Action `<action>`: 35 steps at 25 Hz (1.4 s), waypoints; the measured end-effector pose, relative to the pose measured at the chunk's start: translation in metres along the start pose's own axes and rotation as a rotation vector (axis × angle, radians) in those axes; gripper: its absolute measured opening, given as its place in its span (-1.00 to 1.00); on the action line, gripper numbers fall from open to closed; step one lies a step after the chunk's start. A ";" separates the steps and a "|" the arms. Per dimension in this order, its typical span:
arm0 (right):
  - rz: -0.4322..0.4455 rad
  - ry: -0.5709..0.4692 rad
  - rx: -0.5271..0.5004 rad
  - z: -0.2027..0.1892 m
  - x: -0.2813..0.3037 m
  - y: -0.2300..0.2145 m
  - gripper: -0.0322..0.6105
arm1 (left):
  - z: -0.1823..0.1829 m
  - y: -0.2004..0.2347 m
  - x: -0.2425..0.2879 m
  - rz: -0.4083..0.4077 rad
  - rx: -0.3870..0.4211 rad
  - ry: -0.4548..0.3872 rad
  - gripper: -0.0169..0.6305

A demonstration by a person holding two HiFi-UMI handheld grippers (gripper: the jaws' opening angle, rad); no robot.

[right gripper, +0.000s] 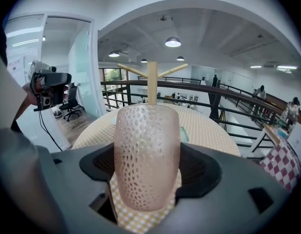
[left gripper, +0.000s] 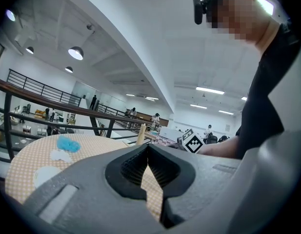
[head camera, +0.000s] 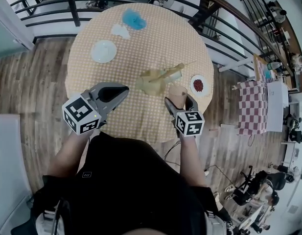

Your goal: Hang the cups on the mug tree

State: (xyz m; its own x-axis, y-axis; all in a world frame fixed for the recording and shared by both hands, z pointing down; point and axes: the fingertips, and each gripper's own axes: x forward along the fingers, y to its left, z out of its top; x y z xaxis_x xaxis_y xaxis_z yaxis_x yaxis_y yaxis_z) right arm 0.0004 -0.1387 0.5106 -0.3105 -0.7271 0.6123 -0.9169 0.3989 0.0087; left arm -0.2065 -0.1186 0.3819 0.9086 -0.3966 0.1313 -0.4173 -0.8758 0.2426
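Right tool (head camera: 179,104): clamped on a pinkish dimpled cup (right gripper: 147,155), with a pad on each side of its wall.
Left tool (head camera: 122,93): its jaws are together with nothing between them, and it hovers over the near edge of the tabletop (head camera: 141,116).
Cup: it is held upright above the tabletop, just in front of the mug tree (head camera: 160,77).
Mug tree: it stands near the middle of the tabletop, and the two upper branches (right gripper: 172,70) in the right tool's view are bare.
Step in hand: I judge that this cup is being carried to the tree and is not yet hung.
Next move: it calls for lifting the cup towards a branch and turning it so that the handle slides over the tip. The handle is not visible, so its side is unclear.
Also there: a white plate (head camera: 103,51) and a small dish (head camera: 198,85).
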 end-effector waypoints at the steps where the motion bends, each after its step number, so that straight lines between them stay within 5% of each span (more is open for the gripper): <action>1: -0.001 -0.001 -0.005 0.001 0.000 0.000 0.26 | -0.001 0.000 -0.001 0.002 -0.003 -0.001 -0.93; 35: 0.019 0.015 -0.122 0.041 0.040 0.003 0.26 | -0.012 0.026 -0.023 0.082 -0.071 0.003 -0.93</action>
State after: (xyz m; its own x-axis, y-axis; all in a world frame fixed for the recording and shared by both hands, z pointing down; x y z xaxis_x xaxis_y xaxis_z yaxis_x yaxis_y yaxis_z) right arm -0.0250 -0.1890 0.5027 -0.3231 -0.7104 0.6253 -0.8731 0.4786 0.0926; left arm -0.2387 -0.1286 0.3965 0.8711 -0.4654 0.1569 -0.4910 -0.8184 0.2985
